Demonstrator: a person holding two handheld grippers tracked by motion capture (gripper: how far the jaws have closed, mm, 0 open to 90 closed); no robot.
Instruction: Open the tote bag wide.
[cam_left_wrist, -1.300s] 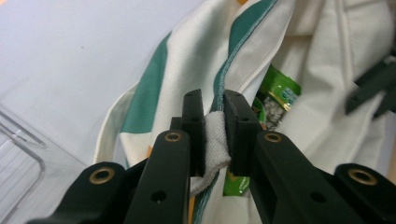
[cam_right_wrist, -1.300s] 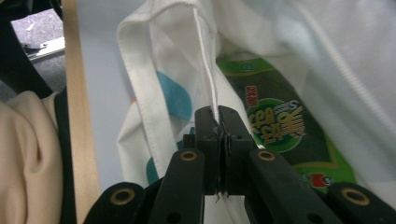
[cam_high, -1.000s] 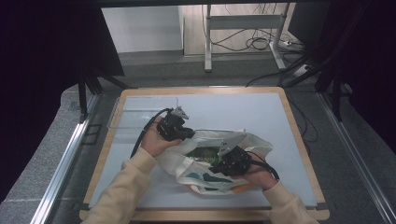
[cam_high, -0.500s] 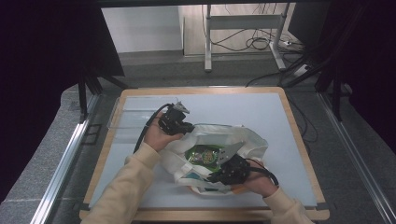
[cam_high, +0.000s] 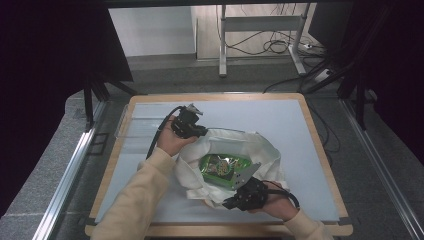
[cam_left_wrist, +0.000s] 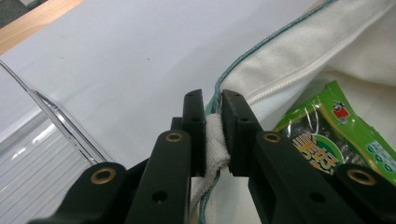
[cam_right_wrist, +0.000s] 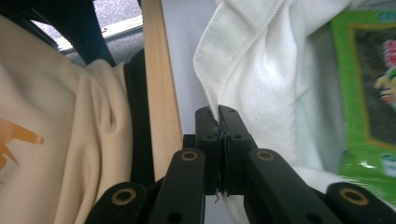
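While grippers (cam_high: 200, 131) pinch bag (cam_high: 260, 150), packet (cam_high: 223, 166) inside.

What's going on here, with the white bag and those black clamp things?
A person at the table holds a gripper in each hand. The left gripper has its jaws pinched on the far rim of a white cloth bag, and the right gripper is clamped on the near rim. Between them the mouth is spread open, showing a green snack packet lying inside.
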